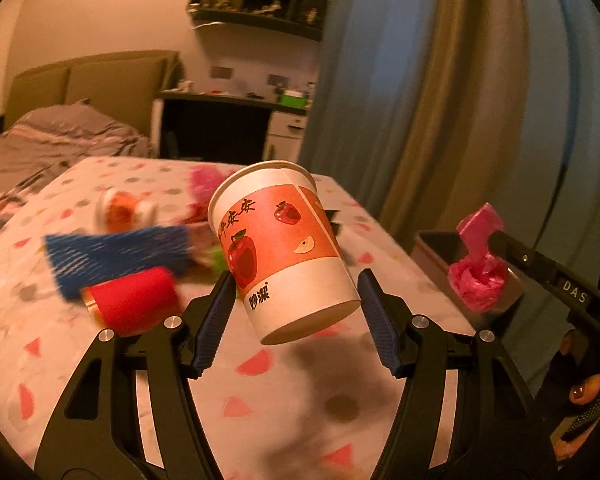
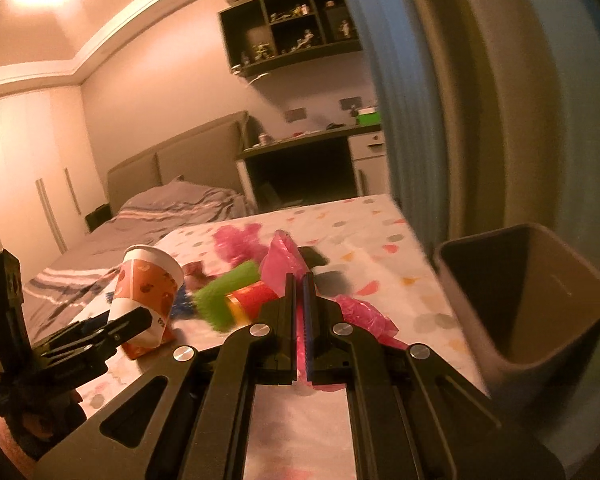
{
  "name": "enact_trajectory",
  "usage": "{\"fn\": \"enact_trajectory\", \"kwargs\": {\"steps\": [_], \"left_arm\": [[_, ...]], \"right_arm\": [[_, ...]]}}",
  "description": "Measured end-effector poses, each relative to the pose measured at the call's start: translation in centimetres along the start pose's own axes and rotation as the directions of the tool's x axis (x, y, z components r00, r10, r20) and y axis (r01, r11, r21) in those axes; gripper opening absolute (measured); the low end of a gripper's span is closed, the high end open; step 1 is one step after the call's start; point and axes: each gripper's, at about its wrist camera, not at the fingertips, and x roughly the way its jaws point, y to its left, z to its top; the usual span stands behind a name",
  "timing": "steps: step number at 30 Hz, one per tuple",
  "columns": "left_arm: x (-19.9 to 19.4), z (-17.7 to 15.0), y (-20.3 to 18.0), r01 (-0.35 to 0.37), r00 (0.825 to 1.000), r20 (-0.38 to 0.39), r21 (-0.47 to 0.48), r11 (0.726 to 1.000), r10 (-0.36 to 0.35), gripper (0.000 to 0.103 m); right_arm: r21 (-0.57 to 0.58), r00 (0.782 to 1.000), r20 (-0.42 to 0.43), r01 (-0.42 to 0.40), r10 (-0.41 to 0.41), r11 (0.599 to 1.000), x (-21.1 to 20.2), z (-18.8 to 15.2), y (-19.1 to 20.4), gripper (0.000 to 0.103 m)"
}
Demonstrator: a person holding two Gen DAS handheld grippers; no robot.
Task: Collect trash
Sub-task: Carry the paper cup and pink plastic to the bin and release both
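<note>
A paper cup (image 1: 284,248) printed with red apples hangs tilted above the table, base toward me. My left gripper (image 1: 296,276) is shut on it, a blue pad pressing each side. From the right wrist view the same cup (image 2: 148,280) sits in the left gripper (image 2: 136,320) at the lower left. My right gripper (image 2: 299,278) is shut on a crumpled pink plastic bag (image 2: 284,256), which bulges out ahead of and below the fingers. In the left wrist view that pink bag (image 1: 476,276) dangles from the right gripper (image 1: 494,240) beside an open bin (image 1: 440,248).
The brown bin (image 2: 540,292) stands at the table's right edge, mouth open. On the patterned tablecloth (image 1: 260,400) lie a blue mesh sleeve (image 1: 116,256), a red roll (image 1: 132,300), a green foam piece (image 2: 224,296) and pink fluff (image 2: 236,240). Curtains hang on the right, a bed lies behind.
</note>
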Motion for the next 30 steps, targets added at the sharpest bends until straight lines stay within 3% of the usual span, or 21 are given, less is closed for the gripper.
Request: {"fn": "enact_trajectory", "kwargs": {"steps": [9, 19, 30], "left_arm": [[4.3, 1.8, -7.7, 0.151, 0.989, -0.009, 0.111, 0.982, -0.151, 0.062], [10.4, 2.6, -16.7, 0.311, 0.95, -0.029, 0.202, 0.929, -0.312, 0.062], [16.7, 1.5, -21.4, 0.416, 0.909, -0.11, 0.232, 0.879, -0.402, 0.062]], "right_arm": [[0.058, 0.991, 0.051, 0.118, -0.121, 0.991, -1.5, 1.4, -5.7, 0.004], [0.135, 0.969, 0.051, 0.232, -0.24, 0.963, -1.1, 2.2, -12.5, 0.004], [0.185, 0.956, 0.0, 0.287, -0.292, 0.94, 0.3, 1.1, -17.0, 0.004]]}}
